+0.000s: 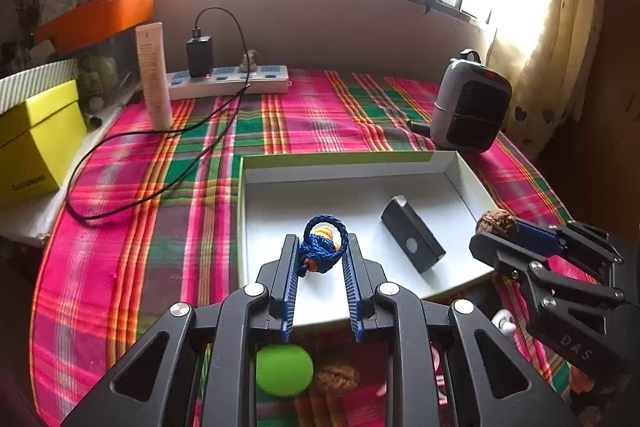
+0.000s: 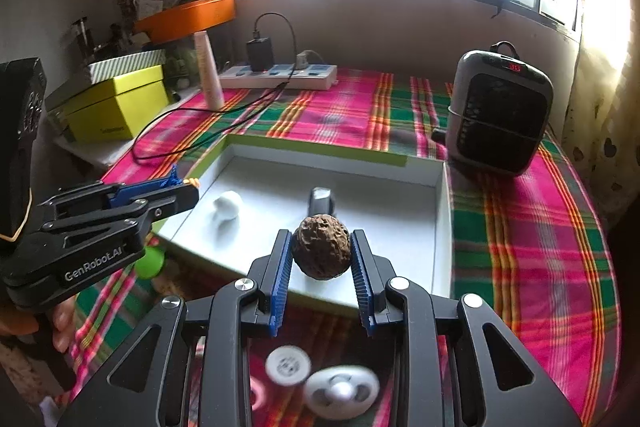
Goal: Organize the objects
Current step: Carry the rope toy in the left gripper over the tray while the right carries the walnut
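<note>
Left gripper (image 1: 320, 251) clamps blue braided cord charm (image 1: 321, 247); right gripper (image 2: 322, 253) pinches walnut (image 2: 322, 251). Both over white tray (image 1: 360, 163) near edge: lower, release clear of black rectangular device (image 1: 412, 245).

Pink-green plaid cloth (image 1: 280, 123) — brown walnut (image 2: 322, 251), white tray (image 1: 468, 179).

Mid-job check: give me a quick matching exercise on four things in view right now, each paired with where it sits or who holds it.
Things:
1. walnut
2. blue knitted charm
3. black rectangular device
4. green ball

Places:
A. lying on the floor of the white box
B. clamped in the left gripper
C. on the plaid cloth, outside the box, below the left gripper
D. clamped in the right gripper

Pairs: 1-D, 2-B, 3-A, 4-C
</note>
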Tool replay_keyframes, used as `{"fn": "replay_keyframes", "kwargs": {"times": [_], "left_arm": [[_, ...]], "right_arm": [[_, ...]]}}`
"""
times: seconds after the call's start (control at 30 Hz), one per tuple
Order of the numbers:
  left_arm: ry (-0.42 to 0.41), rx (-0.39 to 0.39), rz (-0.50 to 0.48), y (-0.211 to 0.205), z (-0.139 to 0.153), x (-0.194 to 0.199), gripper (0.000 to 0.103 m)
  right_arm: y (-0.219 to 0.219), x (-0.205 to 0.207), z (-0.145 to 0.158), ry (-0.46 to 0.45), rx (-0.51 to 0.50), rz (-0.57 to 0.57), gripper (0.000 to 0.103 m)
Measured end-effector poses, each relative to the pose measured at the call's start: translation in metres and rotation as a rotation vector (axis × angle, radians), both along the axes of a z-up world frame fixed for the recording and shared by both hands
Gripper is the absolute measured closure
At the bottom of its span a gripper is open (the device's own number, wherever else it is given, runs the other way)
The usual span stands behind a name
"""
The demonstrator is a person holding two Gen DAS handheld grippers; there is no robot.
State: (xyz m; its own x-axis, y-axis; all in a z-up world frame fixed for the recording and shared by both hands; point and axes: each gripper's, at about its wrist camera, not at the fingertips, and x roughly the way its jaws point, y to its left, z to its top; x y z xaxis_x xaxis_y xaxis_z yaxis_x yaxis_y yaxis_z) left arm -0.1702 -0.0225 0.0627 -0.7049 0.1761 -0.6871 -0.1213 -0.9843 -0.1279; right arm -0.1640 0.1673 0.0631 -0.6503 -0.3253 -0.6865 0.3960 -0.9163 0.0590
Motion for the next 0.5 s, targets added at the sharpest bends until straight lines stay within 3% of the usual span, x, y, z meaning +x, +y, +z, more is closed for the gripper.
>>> {"fn": "replay_keyframes", "kwargs": {"times": [0.5], "left_arm": [[-0.037, -0.033, 0.023, -0.003, -0.012, -0.052, 0.083]], "right_arm": [[0.002, -0.061, -0.02, -0.073, 0.014, -0.042, 0.073]]}}
